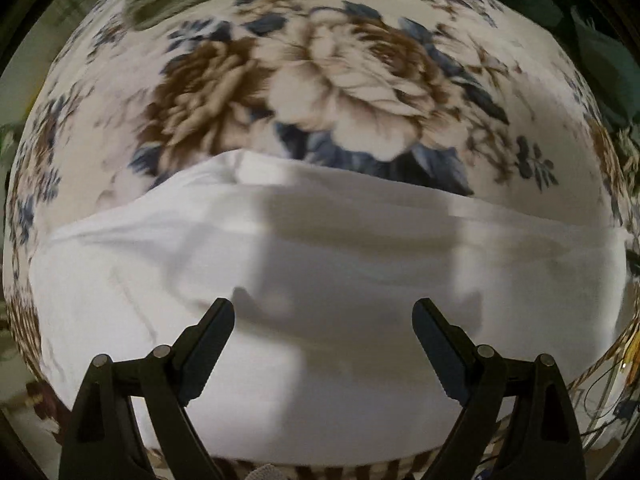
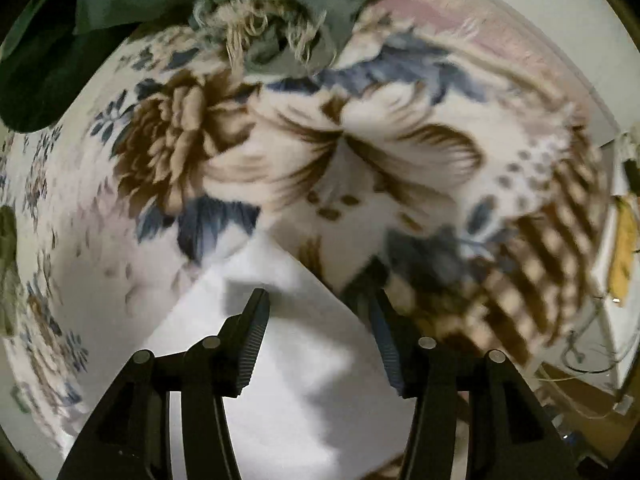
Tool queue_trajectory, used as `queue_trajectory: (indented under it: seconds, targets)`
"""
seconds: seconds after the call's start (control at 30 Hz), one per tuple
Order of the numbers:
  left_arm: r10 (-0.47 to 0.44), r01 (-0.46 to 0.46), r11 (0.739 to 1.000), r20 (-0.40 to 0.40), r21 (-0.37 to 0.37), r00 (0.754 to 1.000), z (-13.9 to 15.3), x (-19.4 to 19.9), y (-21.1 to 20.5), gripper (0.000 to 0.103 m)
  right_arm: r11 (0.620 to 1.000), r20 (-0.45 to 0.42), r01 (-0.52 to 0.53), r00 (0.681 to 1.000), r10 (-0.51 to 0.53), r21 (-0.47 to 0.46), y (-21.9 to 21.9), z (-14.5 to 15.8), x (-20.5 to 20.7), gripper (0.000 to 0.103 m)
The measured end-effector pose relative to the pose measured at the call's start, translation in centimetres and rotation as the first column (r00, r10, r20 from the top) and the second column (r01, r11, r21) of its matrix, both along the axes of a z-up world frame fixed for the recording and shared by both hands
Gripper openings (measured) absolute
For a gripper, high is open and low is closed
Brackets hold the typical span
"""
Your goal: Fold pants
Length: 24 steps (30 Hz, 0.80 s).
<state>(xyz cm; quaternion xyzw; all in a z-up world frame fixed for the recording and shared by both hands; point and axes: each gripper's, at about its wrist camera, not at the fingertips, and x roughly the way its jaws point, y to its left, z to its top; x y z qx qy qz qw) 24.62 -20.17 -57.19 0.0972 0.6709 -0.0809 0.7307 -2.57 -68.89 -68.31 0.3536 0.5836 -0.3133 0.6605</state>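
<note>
Two grippers in play here, both pointing down at the bed. The white pants (image 1: 328,280) are spread flat across a floral blanket (image 1: 320,80), the cloth plain white and fairly smooth, with soft creases and a neat folded edge along the far side in the left wrist view. From the right wrist camera you only get a corner of them (image 2: 280,360), coming to a point between the fingers, with the blanket showing on both sides of it.

The left gripper (image 1: 323,318) has its jaws spread wide with nothing between them, hanging above the white cloth and throwing a shadow on it. The right gripper (image 2: 318,306) has its jaws apart too, a narrower gap, and nothing pinched; whether the tips brush the fabric I can't tell, everything's a bit motion-blurred.

Around it: the blanket is cream with big brown and blue flowers and a brown striped border (image 2: 540,272) off to one side. A grey-green garment with frayed holes (image 2: 260,28) lies bunched at the far edge, well apart from the pants. Nothing sits on the pants themselves. Some cables (image 2: 580,356) show past the bed's edge.
</note>
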Motion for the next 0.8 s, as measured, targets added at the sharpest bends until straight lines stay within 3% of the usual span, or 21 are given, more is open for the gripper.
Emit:
queue_trajectory:
  seconds: [0.03, 0.1, 0.23, 0.3, 0.4, 0.5, 0.6, 0.77, 0.8]
  targets:
    - [-0.005, 0.005, 1.0, -0.018, 0.012, 1.0, -0.5, 0.1, -0.3, 0.091, 0.999, -0.033, -0.041, 0.999, 0.041, -0.028, 0.2, -0.3, 0.7, 0.003]
    - [-0.008, 0.009, 1.0, -0.037, 0.018, 0.999, -1.2, 0.3, -0.7, 0.091, 0.984, -0.084, -0.126, 0.99, 0.116, -0.126, 0.6, 0.3, 1.4, 0.003]
    - [-0.043, 0.044, 0.997, -0.026, 0.069, 0.999, -2.8, 0.3, -0.5, 0.091, 0.975, -0.009, -0.044, 0.999, 0.044, -0.217, -0.9, 2.3, 1.0, 0.002]
    - [-0.04, 0.043, 0.995, -0.041, 0.086, 0.998, -3.9, 0.6, -0.2, 0.091, 0.974, -0.015, -0.062, 0.998, 0.06, -0.219, -1.5, 2.1, 0.9, 0.002]
    - [-0.002, 0.008, 0.997, -0.072, 0.081, 0.997, -4.0, 0.9, 0.9, 0.091, 0.988, -0.046, -0.073, 0.997, 0.067, -0.14, -1.8, 0.8, 0.6, 0.007]
    - [0.017, -0.014, 0.999, -0.065, 0.046, 0.998, -2.6, 1.1, 1.9, 0.091, 0.995, 0.021, -0.01, 1.0, 0.012, -0.099, -2.8, 3.2, -2.4, 0.049]
    - [0.027, -0.026, 1.0, -0.073, 0.011, 0.997, -1.7, -0.1, 1.6, 0.091, 0.994, 0.13, 0.108, 0.986, -0.103, -0.031, -2.7, 6.0, -7.6, 0.049]
    - [0.01, -0.007, 1.0, -0.123, 0.03, 0.992, -3.4, -3.1, -0.4, 0.091, 0.941, 0.186, 0.283, 0.93, -0.316, 0.184, 2.6, 3.2, -12.2, 0.048]
    - [0.011, -0.007, 1.0, -0.135, 0.027, 0.991, -3.7, -3.6, -0.6, 0.091, 0.935, 0.19, 0.293, 0.925, -0.331, 0.202, 2.3, 2.4, -12.4, 0.04]
